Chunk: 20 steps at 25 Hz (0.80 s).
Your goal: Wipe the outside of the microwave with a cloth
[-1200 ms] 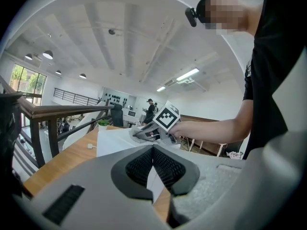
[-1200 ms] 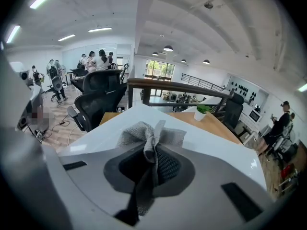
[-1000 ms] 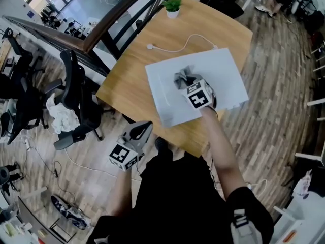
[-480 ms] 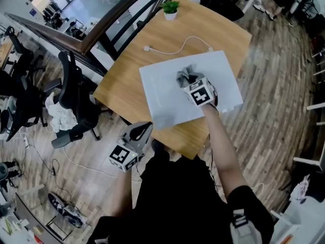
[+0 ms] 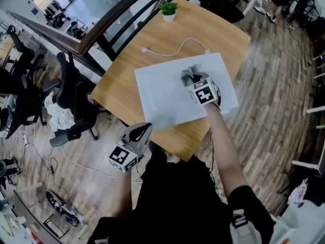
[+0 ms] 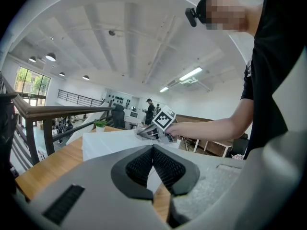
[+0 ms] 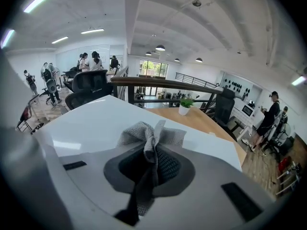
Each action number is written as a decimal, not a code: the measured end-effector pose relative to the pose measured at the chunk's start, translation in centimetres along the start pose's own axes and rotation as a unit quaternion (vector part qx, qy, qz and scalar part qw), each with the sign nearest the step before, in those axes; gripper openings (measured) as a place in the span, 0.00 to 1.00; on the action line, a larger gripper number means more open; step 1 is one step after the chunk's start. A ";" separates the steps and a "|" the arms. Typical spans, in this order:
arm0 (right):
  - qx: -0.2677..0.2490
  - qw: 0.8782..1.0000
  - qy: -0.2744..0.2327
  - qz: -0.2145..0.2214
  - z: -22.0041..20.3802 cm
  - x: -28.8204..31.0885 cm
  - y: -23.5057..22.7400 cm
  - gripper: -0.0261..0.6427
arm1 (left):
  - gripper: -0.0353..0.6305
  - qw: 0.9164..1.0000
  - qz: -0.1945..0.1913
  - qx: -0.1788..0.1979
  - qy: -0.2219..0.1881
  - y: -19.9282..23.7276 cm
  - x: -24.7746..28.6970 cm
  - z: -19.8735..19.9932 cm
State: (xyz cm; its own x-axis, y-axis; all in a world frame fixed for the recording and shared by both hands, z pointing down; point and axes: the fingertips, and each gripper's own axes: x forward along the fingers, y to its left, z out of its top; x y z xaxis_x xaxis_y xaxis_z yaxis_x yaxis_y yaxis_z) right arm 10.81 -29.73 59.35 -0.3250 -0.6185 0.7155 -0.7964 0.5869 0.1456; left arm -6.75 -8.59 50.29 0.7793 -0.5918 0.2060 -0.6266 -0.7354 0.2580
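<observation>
The white microwave (image 5: 162,93) stands on a wooden table (image 5: 117,83), and I look down on its flat top. My right gripper (image 5: 195,83) rests on the right part of that top, shut on a crumpled grey cloth (image 5: 189,76). In the right gripper view the cloth (image 7: 150,137) bunches out between the jaws, pressed against the microwave's top (image 7: 91,123). My left gripper (image 5: 146,129) hangs below the table's near edge, beside my body, shut and empty. In the left gripper view the jaws (image 6: 153,150) meet at their tips, with the microwave (image 6: 108,143) beyond them.
A white cable (image 5: 172,50) lies on the table behind the microwave, and a small potted plant (image 5: 169,9) stands at the far corner. A dark railing (image 5: 96,32) and black office chairs (image 5: 71,98) are to the left. Wooden floor (image 5: 274,85) lies to the right.
My right gripper has slid the cloth to the right across the microwave's top. The left gripper has stayed by my body.
</observation>
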 end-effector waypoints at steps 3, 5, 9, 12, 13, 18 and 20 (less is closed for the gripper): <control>-0.007 1.000 -0.012 -0.017 0.2 -0.5 -2.0 0.07 | 0.06 1.000 0.001 0.002 -0.001 -0.5 0.5 0.2; -0.004 1.000 -0.011 -0.022 -0.2 -0.6 -3.2 0.07 | 0.06 1.000 0.002 0.006 -0.003 -0.8 0.9 0.1; 0.006 1.000 0.001 -0.019 -1.7 -0.8 -4.8 0.07 | 0.06 1.000 0.009 0.002 0.000 -1.5 1.4 0.0; 0.007 1.000 -0.001 -0.025 -2.1 -1.1 -6.1 0.07 | 0.06 1.000 0.014 0.002 -0.003 -1.8 1.7 0.2; 0.008 1.000 -0.002 -0.027 -2.2 -1.2 -6.6 0.07 | 0.06 1.000 0.015 0.004 -0.004 -1.9 1.8 0.3; 0.015 0.999 -0.019 -0.038 -2.4 -1.6 -8.8 0.08 | 0.06 1.000 0.026 0.006 -0.006 -2.0 2.1 0.6; 0.014 0.999 -0.033 -0.040 -1.8 -1.8 -9.1 0.08 | 0.06 0.999 0.031 0.006 -0.007 -2.1 2.2 0.8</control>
State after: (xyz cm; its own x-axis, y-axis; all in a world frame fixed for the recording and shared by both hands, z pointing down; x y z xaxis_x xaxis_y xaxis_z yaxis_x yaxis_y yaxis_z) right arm 19.59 -33.04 57.91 -0.2912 -0.6963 0.6561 -0.8347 0.5200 0.1815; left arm -3.74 -8.63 49.49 0.7392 -0.6408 0.2074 -0.6735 -0.7015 0.2330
